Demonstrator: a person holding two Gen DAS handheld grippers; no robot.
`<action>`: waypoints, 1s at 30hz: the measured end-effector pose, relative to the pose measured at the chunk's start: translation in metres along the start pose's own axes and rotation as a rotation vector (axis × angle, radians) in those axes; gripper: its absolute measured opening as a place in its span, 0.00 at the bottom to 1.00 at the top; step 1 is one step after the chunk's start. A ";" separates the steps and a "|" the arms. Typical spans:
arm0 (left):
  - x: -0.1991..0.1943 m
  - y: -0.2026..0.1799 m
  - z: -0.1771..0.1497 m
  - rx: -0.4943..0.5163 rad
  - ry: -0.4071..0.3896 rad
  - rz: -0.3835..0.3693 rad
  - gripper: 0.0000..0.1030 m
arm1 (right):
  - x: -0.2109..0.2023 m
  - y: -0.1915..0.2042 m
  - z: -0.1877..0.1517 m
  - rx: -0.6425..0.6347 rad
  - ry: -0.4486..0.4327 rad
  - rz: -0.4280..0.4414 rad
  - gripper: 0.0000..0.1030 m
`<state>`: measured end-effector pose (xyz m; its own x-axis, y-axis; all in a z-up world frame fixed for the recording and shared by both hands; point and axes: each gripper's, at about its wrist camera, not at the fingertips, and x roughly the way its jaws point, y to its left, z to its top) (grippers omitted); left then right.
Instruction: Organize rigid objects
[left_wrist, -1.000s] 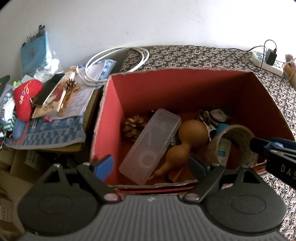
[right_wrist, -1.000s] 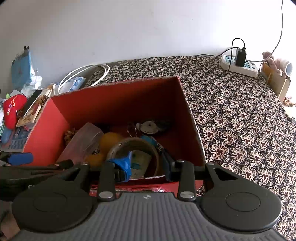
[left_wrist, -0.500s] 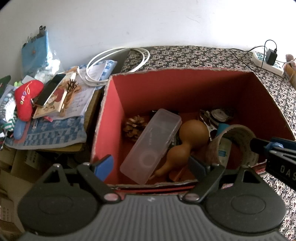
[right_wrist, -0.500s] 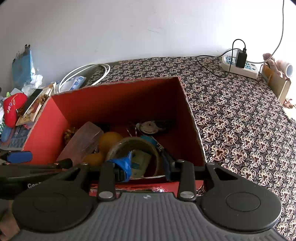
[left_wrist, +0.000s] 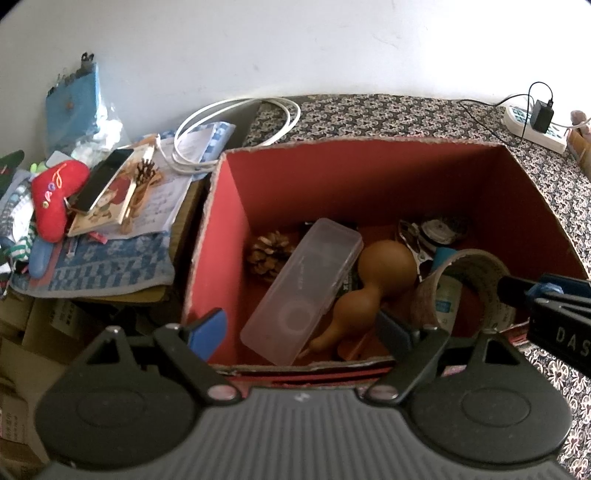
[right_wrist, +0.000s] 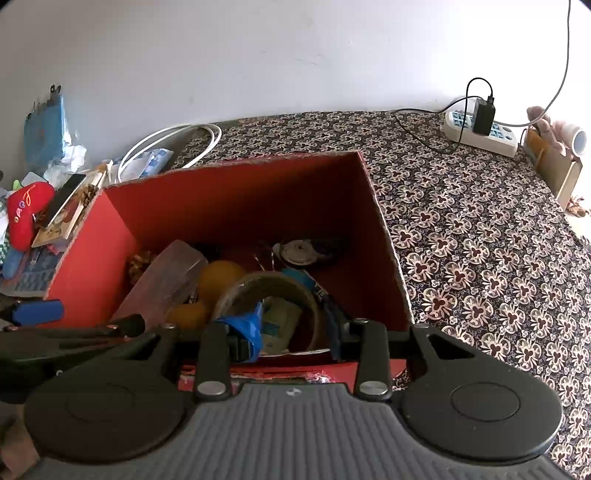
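Note:
An open box with red inner walls (left_wrist: 369, 142) (right_wrist: 236, 162) stands on a patterned cloth. It holds a pine cone (left_wrist: 267, 253), a clear plastic case (left_wrist: 303, 291) (right_wrist: 166, 280), a brown gourd (left_wrist: 373, 280) (right_wrist: 218, 277), a wide tape roll (left_wrist: 476, 266) (right_wrist: 266, 278) and a metal disc with keys (left_wrist: 439, 229) (right_wrist: 299, 251). My left gripper (left_wrist: 301, 328) hangs open over the box's near left corner, empty. My right gripper (right_wrist: 291, 330) (left_wrist: 524, 286) stands open over the near right part, its fingers by the roll's near edge; no grip shows.
The patterned cloth (right_wrist: 480, 240) stretches to the right of the box, with a power strip and charger (right_wrist: 480, 133) at the back. Left of the box lie a white cable (left_wrist: 236, 125), a phone (left_wrist: 105, 177), a red plush (left_wrist: 55, 195) and papers. Cardboard boxes (left_wrist: 29, 332) sit below them.

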<state>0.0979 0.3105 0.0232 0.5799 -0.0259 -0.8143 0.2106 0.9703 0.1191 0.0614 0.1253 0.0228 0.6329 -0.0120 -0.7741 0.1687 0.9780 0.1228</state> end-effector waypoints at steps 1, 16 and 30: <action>0.000 -0.001 0.000 0.000 0.000 0.002 0.85 | 0.000 0.000 0.000 -0.002 0.000 0.000 0.18; -0.004 -0.004 -0.003 -0.003 -0.020 0.017 0.86 | 0.000 0.002 0.000 -0.013 -0.003 0.002 0.18; -0.010 -0.006 -0.004 0.007 -0.045 0.020 0.92 | -0.005 0.003 -0.001 -0.009 -0.012 0.010 0.18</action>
<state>0.0876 0.3056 0.0281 0.6186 -0.0177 -0.7855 0.2042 0.9690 0.1390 0.0585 0.1283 0.0265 0.6437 -0.0052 -0.7652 0.1561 0.9798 0.1247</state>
